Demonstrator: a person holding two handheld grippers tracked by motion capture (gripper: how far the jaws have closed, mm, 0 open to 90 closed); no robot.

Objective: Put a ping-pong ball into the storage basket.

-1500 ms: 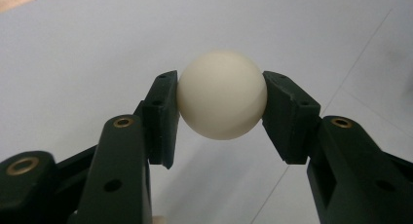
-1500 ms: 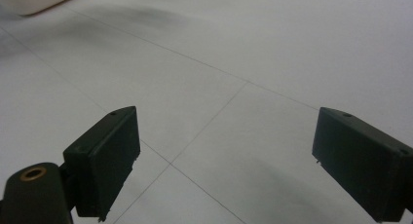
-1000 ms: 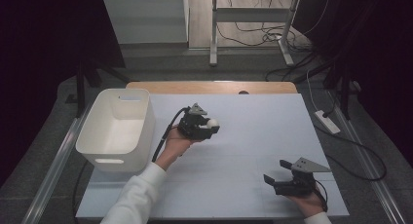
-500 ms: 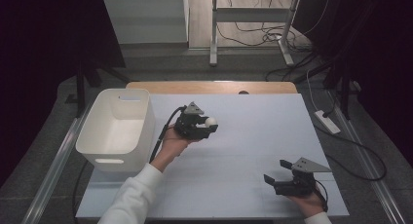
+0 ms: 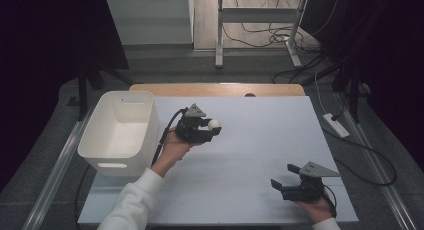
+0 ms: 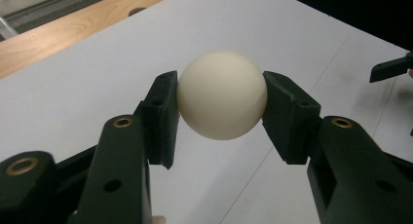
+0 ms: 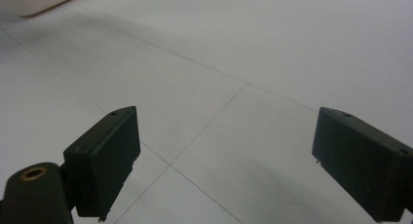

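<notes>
Smooth matt ball (image 6: 222, 94), plastic basket (image 5: 121, 127)

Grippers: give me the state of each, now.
Left gripper: shut on the ball.
Right gripper: open, holding nothing.

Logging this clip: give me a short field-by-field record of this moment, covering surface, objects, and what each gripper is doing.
surface: white table, wooden strip along its far edge
container: white bin at the table's left edge, looks empty
held object: cream ball
left gripper: shut on the ball, jaws pressing its two sides, beside the bin
right gripper: open, nothing between its jaws, near the table's front right
</notes>
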